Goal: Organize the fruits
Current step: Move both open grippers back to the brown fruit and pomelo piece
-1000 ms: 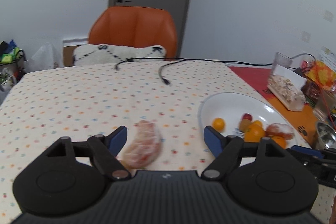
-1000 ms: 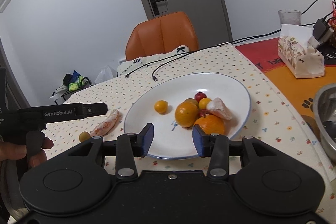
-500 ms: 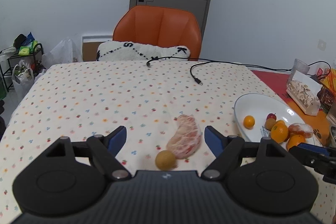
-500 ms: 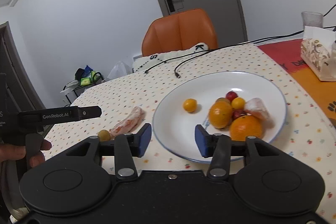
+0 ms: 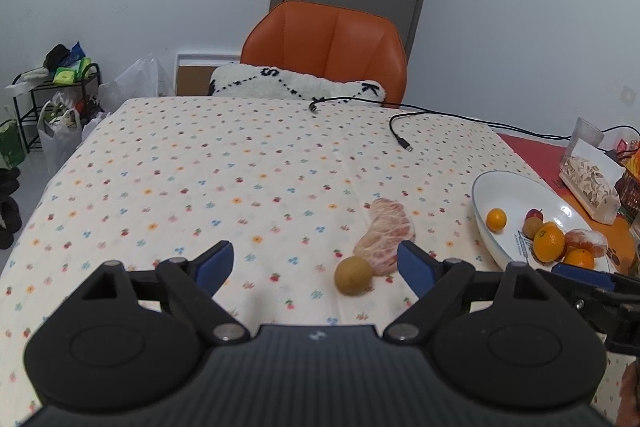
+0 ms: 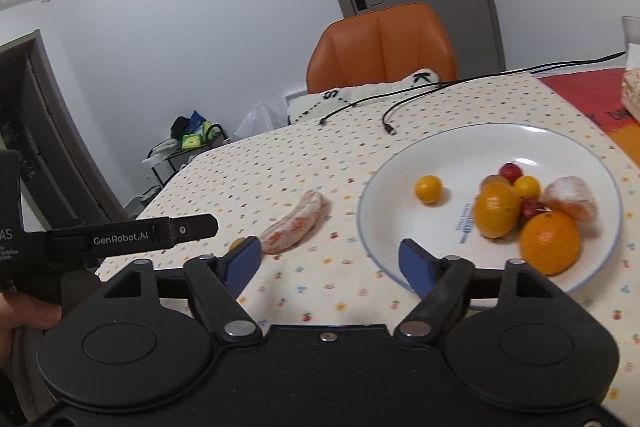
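Note:
A peeled pomelo segment (image 5: 385,239) lies on the dotted tablecloth, with a small yellow-brown round fruit (image 5: 353,275) touching its near end. Both also show in the right wrist view: the segment (image 6: 295,222) and, mostly hidden behind my finger, the round fruit (image 6: 237,244). A white plate (image 6: 392,163) holds oranges, small yellow and red fruits and a peeled citrus piece (image 6: 572,198). My left gripper (image 5: 316,265) is open and empty, just short of the loose fruits. My right gripper (image 6: 331,263) is open and empty between the segment and the plate.
Black cables (image 5: 404,141) lie at the table's far side before an orange chair (image 5: 326,47) with a white cushion. A tissue pack (image 5: 590,183) and a red-orange mat (image 6: 588,99) sit right of the plate (image 5: 516,187). The left gripper's body (image 6: 120,237) reaches in from the left.
My left gripper has pulled back and swung left, so the round fruit came into view. My right gripper has opened wider and shifted left, from the plate toward the segment.

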Demonstrator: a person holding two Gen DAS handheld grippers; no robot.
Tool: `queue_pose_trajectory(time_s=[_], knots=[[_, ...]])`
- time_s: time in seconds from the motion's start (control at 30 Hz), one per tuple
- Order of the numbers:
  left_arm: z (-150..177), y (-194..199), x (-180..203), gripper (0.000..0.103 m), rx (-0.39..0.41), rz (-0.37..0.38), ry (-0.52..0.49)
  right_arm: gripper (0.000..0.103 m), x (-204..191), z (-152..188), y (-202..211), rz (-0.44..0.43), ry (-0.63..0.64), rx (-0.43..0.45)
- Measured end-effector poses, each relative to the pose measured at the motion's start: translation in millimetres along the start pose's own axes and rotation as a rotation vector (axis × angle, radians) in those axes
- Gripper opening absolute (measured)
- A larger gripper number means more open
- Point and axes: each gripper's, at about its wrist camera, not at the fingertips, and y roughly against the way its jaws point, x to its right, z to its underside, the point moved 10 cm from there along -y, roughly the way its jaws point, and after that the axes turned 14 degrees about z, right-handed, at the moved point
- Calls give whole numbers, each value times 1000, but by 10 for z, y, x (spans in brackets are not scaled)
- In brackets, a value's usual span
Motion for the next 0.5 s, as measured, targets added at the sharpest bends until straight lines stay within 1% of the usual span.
queue_pose_trajectory(time_s=[0.13, 0.3, 0.5], knots=[[55, 58, -72, 88, -5, -12, 9, 85, -99, 11, -30, -18, 7, -7], [122, 124, -152, 89, -10, -20, 20, 89, -211, 36, -56, -39, 20, -16], [165, 159, -204, 89, -14, -16, 18, 90, -319, 62, -83, -52, 37, -27]])
